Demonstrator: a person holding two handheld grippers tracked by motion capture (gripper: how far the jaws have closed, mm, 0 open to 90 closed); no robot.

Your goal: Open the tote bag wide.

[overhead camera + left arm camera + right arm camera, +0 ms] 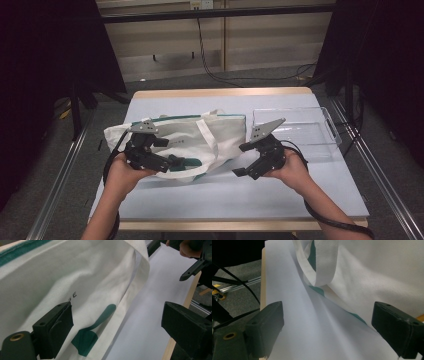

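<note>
While its jaws stand wide apart with nothing between them, the left gripper (176,162) hangs over the near edge of the cream tote bag (190,137), one jaw over the cloth beside a green patch (86,338) and a few printed letters, the other out over bare table. The right gripper (243,160) is likewise spread wide and holds nothing; it points toward the bag's right end, where a cream strap (322,262) loops over green trim. Each gripper sits in a hand, the left hand (125,175) and the right hand (292,172) coming in from the near side. The bag lies flat on the pale grey table (225,197), left of centre, its handles (207,132) draped across it. Just beside its right end rests a clear plastic tray (330,125), at the table's far right. Black cables (210,65) run over the floor beyond.
</note>
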